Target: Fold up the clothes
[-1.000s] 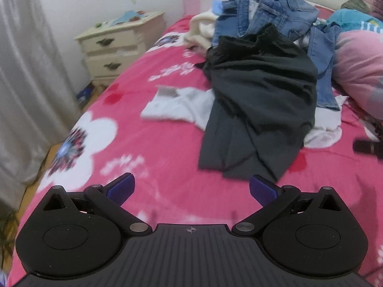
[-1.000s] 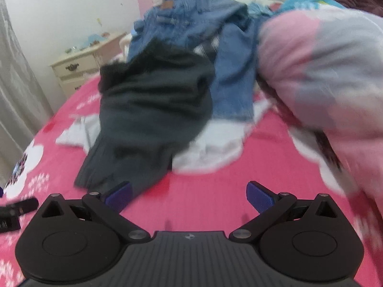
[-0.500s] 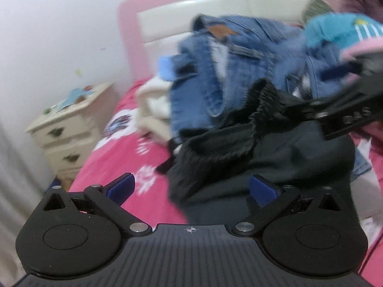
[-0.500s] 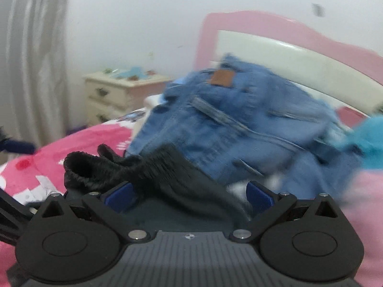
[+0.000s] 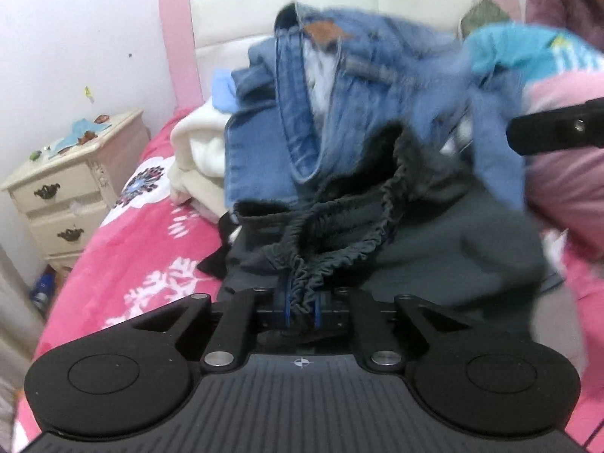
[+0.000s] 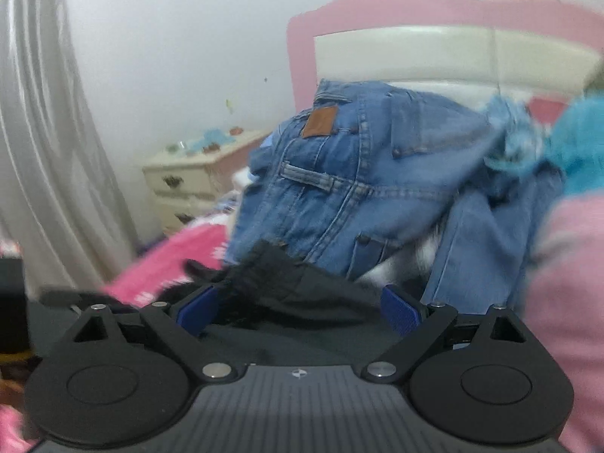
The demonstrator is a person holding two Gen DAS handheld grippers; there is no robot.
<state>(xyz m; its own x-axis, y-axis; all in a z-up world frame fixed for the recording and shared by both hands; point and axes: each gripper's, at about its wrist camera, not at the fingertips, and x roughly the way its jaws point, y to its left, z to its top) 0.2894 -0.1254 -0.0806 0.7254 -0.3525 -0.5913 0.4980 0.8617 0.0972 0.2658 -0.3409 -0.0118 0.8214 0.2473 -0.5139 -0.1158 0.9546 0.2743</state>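
The dark pants [image 5: 434,241] lie crumpled on the pink bed [image 5: 124,264], right in front of both grippers. They are dark grey, with a wrinkly stretchy waistband [image 5: 339,226] bunched up at the near end. The left gripper [image 5: 301,311] is closing, and its blue pads pinch a fold of that waistband. The right gripper [image 6: 298,307] has its jaws wide apart and they are just closing; the dark cloth sits between its blue pads [image 6: 196,307], but they do not press on it. Far left of the left gripper stands a cream nightstand [image 5: 64,196] with small bits on top, and the flowery pink sheet beside it is bare, so there is open room on that side. Ahead and a little left lies a white folded cloth [image 5: 196,166]. Straight ahead, a heap of blue jeans [image 5: 339,105] rests on the far end of the pants, against the pink and white headboard [image 5: 234,11]. To the right a turquoise cloth [image 5: 528,49] and a pink blanket [image 5: 566,158] crowd in close. A grey curtain [image 6: 41,143] hangs left of the right gripper.
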